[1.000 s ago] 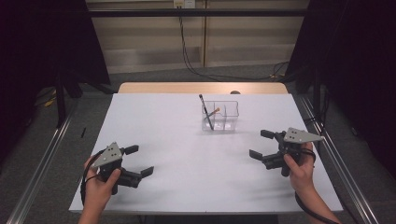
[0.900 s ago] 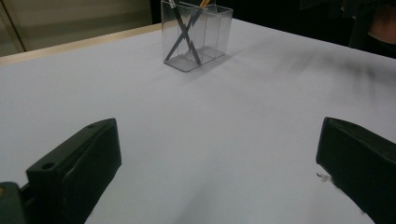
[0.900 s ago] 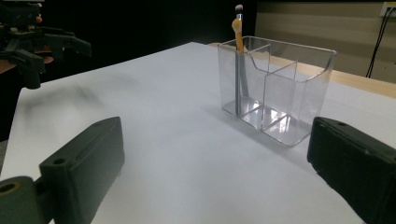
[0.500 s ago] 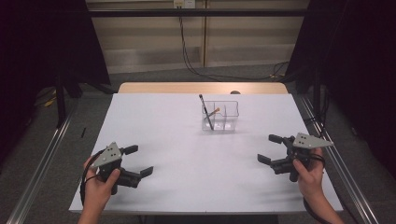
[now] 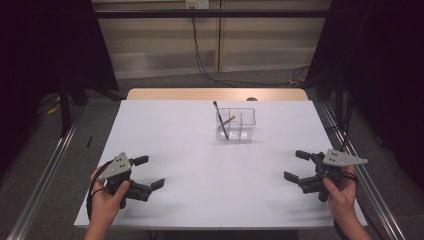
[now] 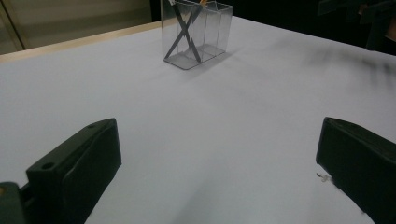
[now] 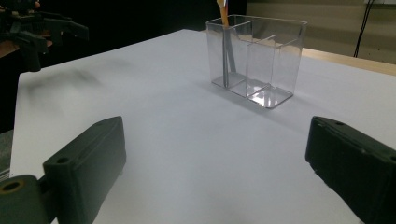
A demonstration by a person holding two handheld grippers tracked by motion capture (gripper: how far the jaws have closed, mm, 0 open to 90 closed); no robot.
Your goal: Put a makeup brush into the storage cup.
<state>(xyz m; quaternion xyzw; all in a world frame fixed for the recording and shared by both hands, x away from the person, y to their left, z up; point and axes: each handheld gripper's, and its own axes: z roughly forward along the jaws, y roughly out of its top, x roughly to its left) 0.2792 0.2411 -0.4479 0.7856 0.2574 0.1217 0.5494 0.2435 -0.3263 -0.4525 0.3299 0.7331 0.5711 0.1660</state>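
Clear plastic forms a small rectangular holder [image 5: 236,124] standing upright on a white desk [image 5: 200,165], toward the far middle. A see-through wall divides it into two compartments. In the left gripper view, a dark pen [image 6: 180,32] and an orange-tipped stick [image 6: 203,2] lean crossed inside one compartment; in the high view, that is the holder's left compartment. The other compartment looks empty. The left gripper [image 5: 142,172] rests near the desk's front left corner, its jaws spread wide and holding nothing. The right gripper [image 5: 298,165] sits near the front right edge, jaws likewise wide apart and empty. Both are well apart from the holder.
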